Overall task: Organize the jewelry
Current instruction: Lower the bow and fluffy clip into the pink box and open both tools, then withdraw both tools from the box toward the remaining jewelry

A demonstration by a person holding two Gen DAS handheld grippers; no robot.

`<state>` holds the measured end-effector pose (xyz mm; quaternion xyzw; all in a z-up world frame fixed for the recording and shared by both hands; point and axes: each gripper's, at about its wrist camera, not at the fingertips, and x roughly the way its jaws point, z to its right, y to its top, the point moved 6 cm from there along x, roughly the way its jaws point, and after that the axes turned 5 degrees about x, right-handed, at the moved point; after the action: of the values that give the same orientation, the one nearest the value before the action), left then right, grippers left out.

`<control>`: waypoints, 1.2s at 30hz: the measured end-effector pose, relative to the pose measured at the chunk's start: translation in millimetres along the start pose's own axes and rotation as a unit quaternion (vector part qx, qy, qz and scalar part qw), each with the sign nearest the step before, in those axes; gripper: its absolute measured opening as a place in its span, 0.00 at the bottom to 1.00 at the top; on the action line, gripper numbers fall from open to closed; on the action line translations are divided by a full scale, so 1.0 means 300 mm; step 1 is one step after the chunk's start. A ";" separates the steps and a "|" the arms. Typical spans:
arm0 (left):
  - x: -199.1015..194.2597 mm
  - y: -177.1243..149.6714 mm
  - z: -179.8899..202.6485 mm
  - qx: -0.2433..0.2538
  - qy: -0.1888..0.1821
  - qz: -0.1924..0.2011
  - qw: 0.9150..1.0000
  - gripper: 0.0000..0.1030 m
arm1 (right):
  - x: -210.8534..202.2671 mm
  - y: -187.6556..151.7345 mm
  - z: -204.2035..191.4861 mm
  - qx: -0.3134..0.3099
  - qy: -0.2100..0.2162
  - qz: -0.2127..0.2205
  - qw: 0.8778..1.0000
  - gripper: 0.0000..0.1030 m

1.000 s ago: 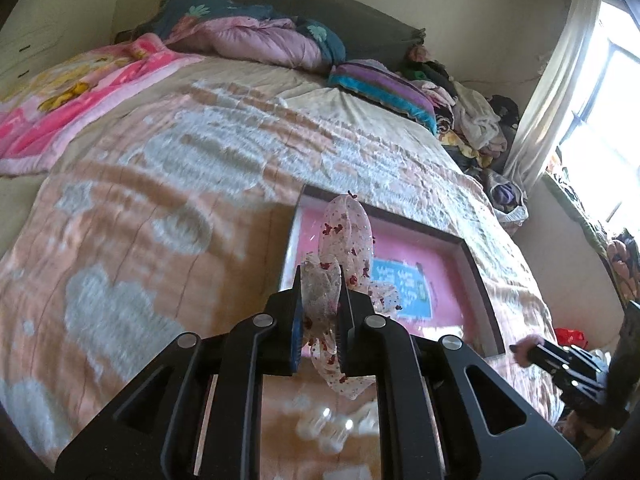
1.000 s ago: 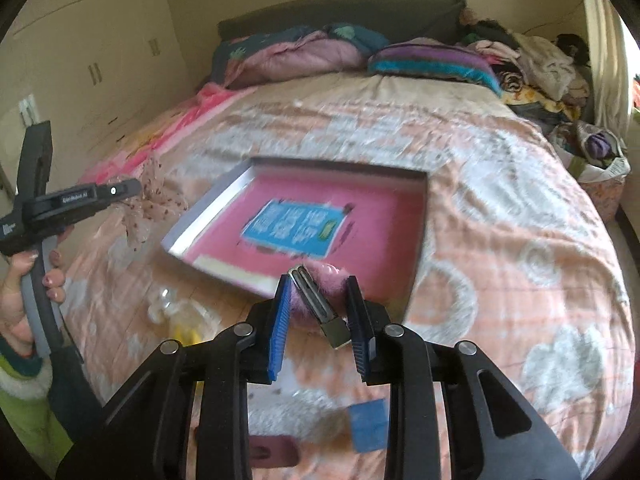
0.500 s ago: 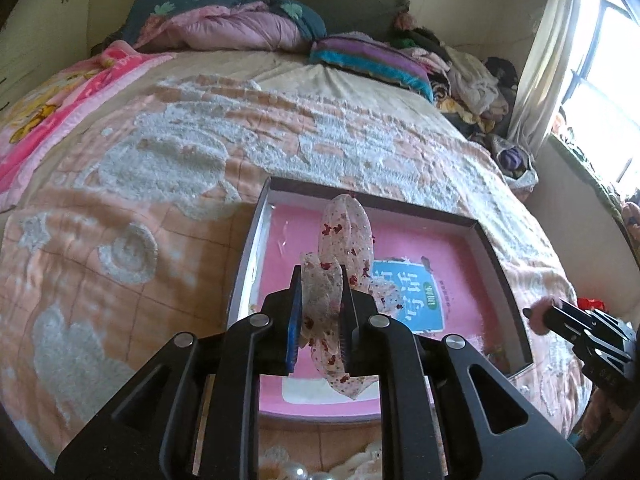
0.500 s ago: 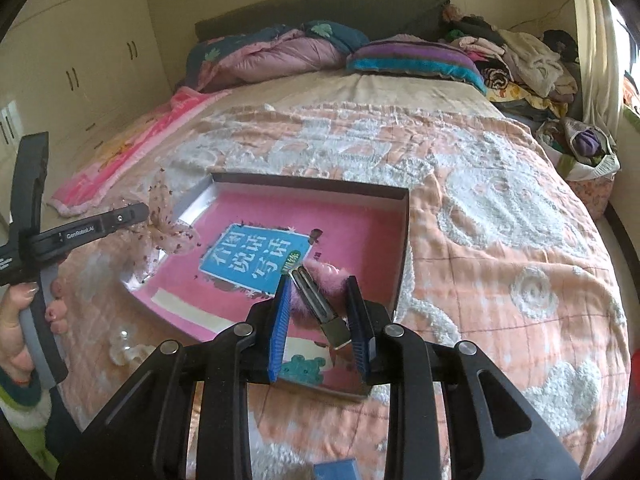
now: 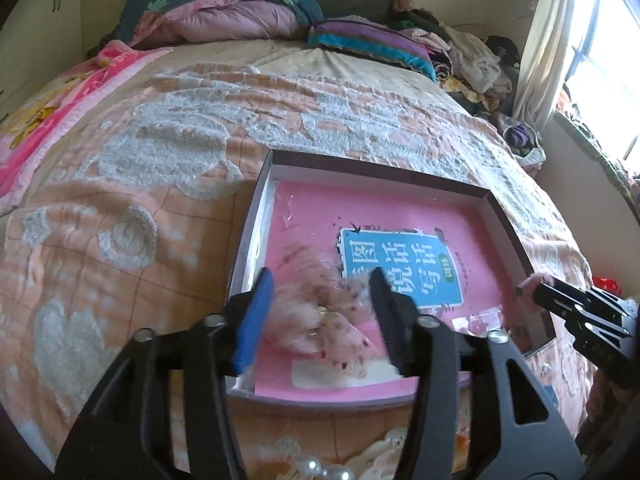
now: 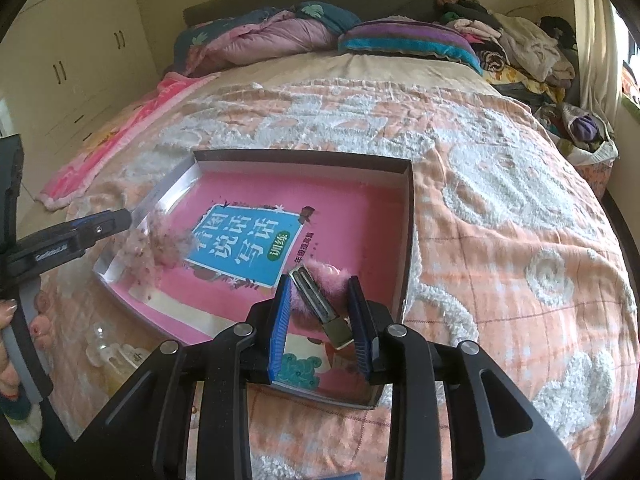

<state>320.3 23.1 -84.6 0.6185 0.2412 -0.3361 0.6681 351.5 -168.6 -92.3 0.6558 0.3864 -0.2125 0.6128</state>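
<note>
A shallow box (image 5: 504, 216) with a pink book in it lies on the bed; it also shows in the right wrist view (image 6: 408, 216). My left gripper (image 5: 320, 284) is open above the box's near left corner, and a sheer bow hair clip with red dots (image 5: 320, 312) is blurred between its fingers, over the book. The bow also shows in the right wrist view (image 6: 160, 244). My right gripper (image 6: 320, 292) is shut on a fuzzy pink hair clip (image 6: 324, 284) with a metal clasp, above the box's near right corner.
The bed has a peach and white quilt (image 6: 500, 200). Pearl beads (image 5: 320, 468) and clear plastic items (image 6: 104, 344) lie on the quilt in front of the box. Pillows and piled clothes (image 6: 520, 48) are at the head of the bed.
My left gripper has opened and the dotted bow has dropped from its fingers towards the book. Both grippers have moved closer over the box.
</note>
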 end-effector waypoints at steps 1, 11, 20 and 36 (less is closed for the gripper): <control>-0.013 -0.005 0.000 0.000 0.000 0.002 1.000 0.48 | 0.000 -0.001 0.001 0.001 0.000 0.000 1.000 0.27; -0.179 -0.002 -0.033 -0.016 0.017 0.043 0.999 0.76 | -0.128 0.013 0.003 0.018 -0.001 0.038 0.999 0.69; -0.387 0.010 -0.057 -0.035 0.033 0.092 0.995 0.91 | -0.349 0.028 -0.024 0.006 -0.001 0.104 0.995 0.78; -0.619 -0.051 0.002 -0.028 0.021 0.134 0.990 0.91 | -0.643 -0.026 -0.086 -0.014 0.015 0.159 0.987 0.78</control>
<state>186.8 50.4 42.2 0.6332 0.1796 -0.2231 0.7191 222.6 -191.4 51.7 0.7035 0.2894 -0.0969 0.6418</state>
